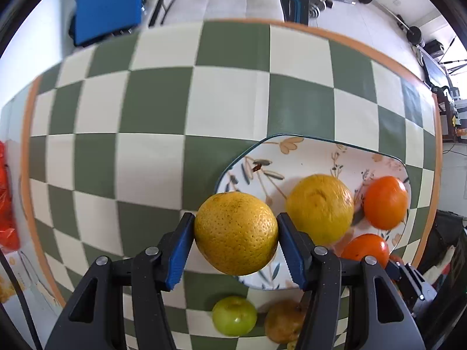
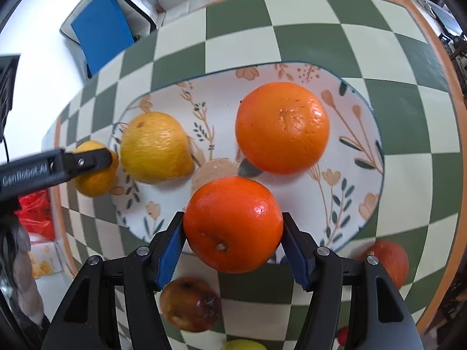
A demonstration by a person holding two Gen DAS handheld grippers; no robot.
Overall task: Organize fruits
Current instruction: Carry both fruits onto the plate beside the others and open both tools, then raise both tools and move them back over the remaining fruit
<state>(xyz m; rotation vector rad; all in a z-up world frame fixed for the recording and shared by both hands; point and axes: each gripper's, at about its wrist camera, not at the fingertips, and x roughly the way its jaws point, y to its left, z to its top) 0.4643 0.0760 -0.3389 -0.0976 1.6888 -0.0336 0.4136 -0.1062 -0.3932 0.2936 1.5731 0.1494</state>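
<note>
We see glossy dimpled peel on the orange [image 2: 233, 224], pitted matt rind on the yellow citrus [image 1: 235, 232], a glazed plate [image 2: 292, 70].

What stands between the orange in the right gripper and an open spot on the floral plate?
Nothing visible does. The right gripper holds the orange over the near rim of the floral plate; bare plate lies just ahead, between the yellow citrus at left and the other orange farther back.

At the lower edge of the right wrist view a yellow-green fruit [image 2: 243, 345] is cut off, and the brown apple [image 2: 190, 304] beside it is blurred.
</note>
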